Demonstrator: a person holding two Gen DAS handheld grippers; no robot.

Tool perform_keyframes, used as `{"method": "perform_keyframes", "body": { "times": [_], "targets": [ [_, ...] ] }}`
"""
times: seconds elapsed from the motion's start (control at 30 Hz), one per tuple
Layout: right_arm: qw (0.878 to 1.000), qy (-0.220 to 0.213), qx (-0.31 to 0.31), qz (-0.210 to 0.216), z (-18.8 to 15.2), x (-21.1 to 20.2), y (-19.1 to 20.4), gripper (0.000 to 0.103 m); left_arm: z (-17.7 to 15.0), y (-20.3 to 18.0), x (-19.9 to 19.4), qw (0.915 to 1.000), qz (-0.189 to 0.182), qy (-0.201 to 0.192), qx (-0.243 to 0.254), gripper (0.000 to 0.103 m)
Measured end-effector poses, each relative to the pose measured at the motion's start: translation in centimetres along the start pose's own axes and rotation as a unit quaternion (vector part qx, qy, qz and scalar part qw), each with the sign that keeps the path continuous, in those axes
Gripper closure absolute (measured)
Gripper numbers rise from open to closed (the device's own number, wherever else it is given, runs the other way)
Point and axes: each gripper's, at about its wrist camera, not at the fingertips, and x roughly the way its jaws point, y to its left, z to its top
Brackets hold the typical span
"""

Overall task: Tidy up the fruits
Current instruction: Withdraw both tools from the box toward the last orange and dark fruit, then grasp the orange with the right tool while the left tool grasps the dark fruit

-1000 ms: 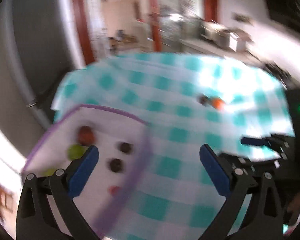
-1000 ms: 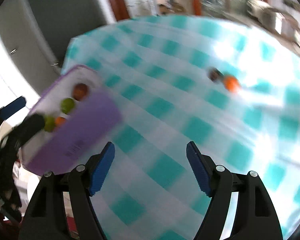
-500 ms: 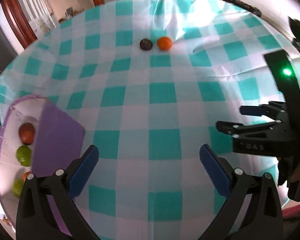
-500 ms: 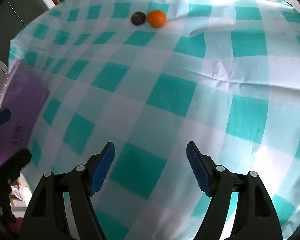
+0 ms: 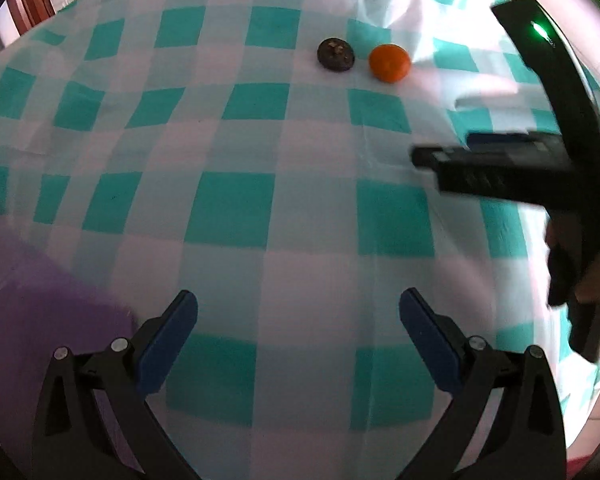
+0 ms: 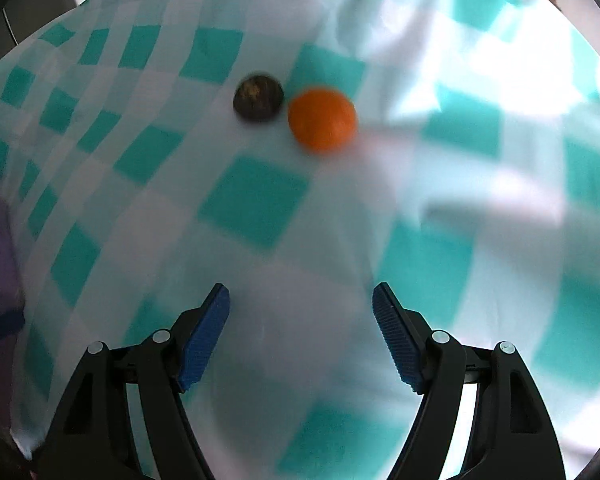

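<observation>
landmark: round orange citrus fruit (image 6: pixel 323 118) on the bench under the teal-and-white checked cloth (image 6: pixel 256 204)
dark fruit: small dark brown round fruit with a rough top (image 6: pixel 258 97), just beside the orange one on its left; touching or not, cannot tell
right tool: right tool (image 6: pixel 301 332) released, jaws wide, nothing between them; hovers nearer the camera than the orange fruit, pointing steeply down
left tool: left tool (image 5: pixel 298 338) released too, empty; well apart from the orange fruit, on the near side
purple thing: purple flat plastic piece (image 5: pixel 40 300) at lower left, far from the orange fruit; likely part of the fruit container, can't confirm
step (my read): right tool closing in for a pick, orange fruit looks like the target
how to do it well: centre jaws over the orange fruit only, keep the left pad out of the dark fruit, come straight down, clamp at the widest part, gentle squeeze, it will roll on loose cloth
risk: wrinkled cloth can snag a pad
count: 1 orange fruit, 1 dark fruit, 2 tools, 1 purple piece
</observation>
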Motion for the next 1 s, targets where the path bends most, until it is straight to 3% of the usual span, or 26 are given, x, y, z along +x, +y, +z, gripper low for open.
{"method": "perform_keyframes", "body": {
  "times": [0.3,0.33,0.4,0.43,0.57,0.8,0.93,0.97,1.0],
  "targets": [
    [0.999,-0.039,-0.001,-0.004,7.2,3.6,-1.2,0.033,5.3,1.6,2.3,0.9992,-0.014,-0.016,-0.034,0.002],
    [0.999,-0.045,-0.006,-0.003,7.4,3.7,-1.2,0.037,5.9,1.8,2.5,0.9990,-0.015,-0.015,-0.040,0.002],
    [0.998,-0.058,-0.012,-0.003,7.6,3.5,-1.5,0.059,7.2,2.3,3.0,0.9982,-0.018,-0.013,-0.055,0.002],
    [0.998,-0.060,-0.007,0.003,7.5,3.4,-1.9,0.060,7.9,2.5,3.3,0.9977,-0.020,-0.013,-0.064,0.002],
    [0.996,-0.071,0.045,-0.005,5.0,1.7,-4.4,0.060,10.6,2.6,4.6,0.9959,-0.032,-0.011,-0.083,0.002],
    [0.991,-0.051,0.116,-0.038,-3.7,-2.0,-6.9,0.060,16.9,-0.3,8.6,0.9957,-0.042,-0.023,-0.080,0.002],
    [0.992,-0.041,0.115,-0.039,-5.7,-3.0,-6.3,0.060,19.8,-2.0,10.3,0.9978,0.000,-0.045,-0.049,0.003],
    [0.992,-0.040,0.117,-0.039,-6.0,-3.1,-6.2,0.060,20.1,-2.4,10.5,0.9980,0.018,-0.048,-0.037,0.009],
    [0.991,-0.041,0.117,-0.040,-6.2,-3.2,-6.2,0.060,20.0,-2.7,10.4,0.9978,0.029,-0.053,-0.027,0.025]
  ]
}}
